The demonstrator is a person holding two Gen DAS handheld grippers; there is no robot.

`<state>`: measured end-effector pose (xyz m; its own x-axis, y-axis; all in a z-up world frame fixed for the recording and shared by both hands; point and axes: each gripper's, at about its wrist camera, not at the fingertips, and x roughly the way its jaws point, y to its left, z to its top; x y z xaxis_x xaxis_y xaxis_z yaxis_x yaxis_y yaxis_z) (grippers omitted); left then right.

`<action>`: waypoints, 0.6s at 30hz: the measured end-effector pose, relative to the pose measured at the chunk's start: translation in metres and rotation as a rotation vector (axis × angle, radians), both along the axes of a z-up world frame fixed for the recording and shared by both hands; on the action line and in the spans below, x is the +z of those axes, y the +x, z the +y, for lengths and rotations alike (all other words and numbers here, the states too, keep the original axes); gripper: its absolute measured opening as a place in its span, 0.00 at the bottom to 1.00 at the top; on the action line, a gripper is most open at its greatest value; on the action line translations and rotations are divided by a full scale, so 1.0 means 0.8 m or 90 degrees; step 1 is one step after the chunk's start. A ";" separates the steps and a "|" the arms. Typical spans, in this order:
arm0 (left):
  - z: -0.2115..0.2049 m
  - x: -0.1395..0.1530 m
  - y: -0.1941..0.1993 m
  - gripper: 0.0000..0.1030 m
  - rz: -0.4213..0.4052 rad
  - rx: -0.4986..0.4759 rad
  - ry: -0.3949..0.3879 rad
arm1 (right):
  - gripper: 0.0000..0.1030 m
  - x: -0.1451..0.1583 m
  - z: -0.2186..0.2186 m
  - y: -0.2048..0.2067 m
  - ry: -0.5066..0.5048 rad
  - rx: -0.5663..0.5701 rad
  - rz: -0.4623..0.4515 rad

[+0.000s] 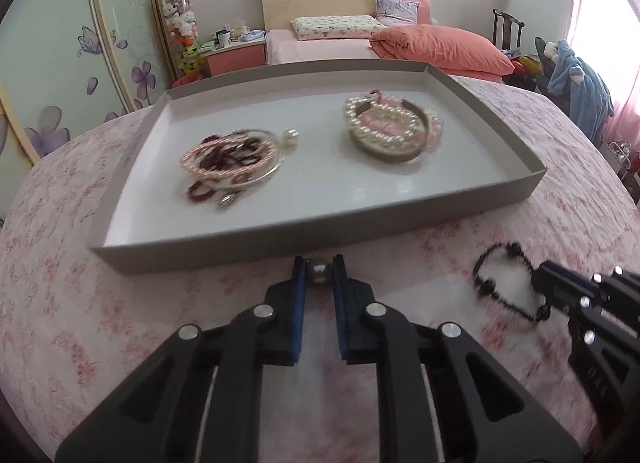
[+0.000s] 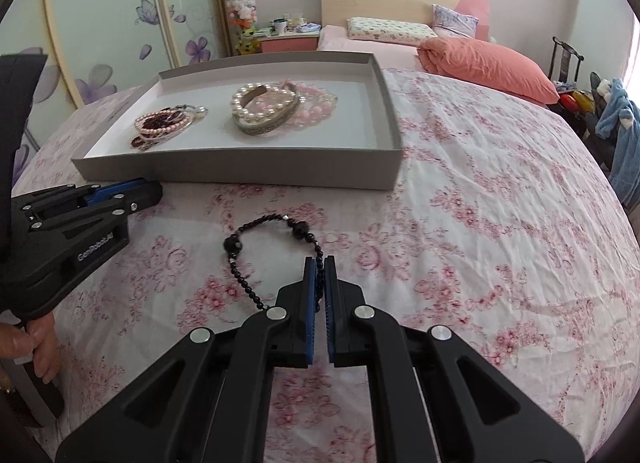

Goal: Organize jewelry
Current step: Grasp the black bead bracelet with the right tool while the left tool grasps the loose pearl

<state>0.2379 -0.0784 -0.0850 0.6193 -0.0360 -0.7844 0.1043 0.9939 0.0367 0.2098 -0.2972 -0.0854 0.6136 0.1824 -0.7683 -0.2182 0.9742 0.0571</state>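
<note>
Black bead bracelet (image 2: 264,259) lies on the floral bedspread (image 2: 480,243), in front of the tray's near wall. Right gripper (image 2: 319,263) is clamped tight on its strand, pads nearly touching. Left gripper (image 1: 319,263) is narrowed onto a small silver ball (image 1: 318,271) pinched between its pads, just short of the grey tray (image 1: 208,251). In the tray: dark red and pink bracelets (image 1: 230,161) at left, pearl strands over a metal bangle (image 1: 390,131) at right. Only the left view shows the ball; the right view shows a hand (image 2: 36,343) on the left gripper's handle.
</note>
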 end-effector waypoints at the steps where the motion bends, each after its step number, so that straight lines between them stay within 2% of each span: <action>1: 0.006 0.000 -0.004 0.14 0.000 0.001 0.000 | 0.05 0.000 0.002 0.000 0.002 0.005 0.000; 8: 0.074 0.001 -0.037 0.14 -0.003 0.027 0.006 | 0.05 0.001 0.025 -0.002 0.003 0.040 0.000; 12: 0.083 0.002 -0.044 0.15 -0.002 0.023 -0.009 | 0.07 0.001 0.029 -0.001 0.010 0.046 0.002; 15: 0.083 0.002 -0.046 0.17 -0.001 0.019 -0.009 | 0.17 0.003 0.033 0.003 0.009 0.047 0.003; 17: 0.084 0.003 -0.046 0.17 -0.001 0.018 -0.011 | 0.31 0.007 0.036 0.008 0.010 0.046 -0.001; 18: 0.084 0.003 -0.046 0.17 -0.001 0.018 -0.011 | 0.31 0.009 0.037 0.009 0.012 0.047 -0.004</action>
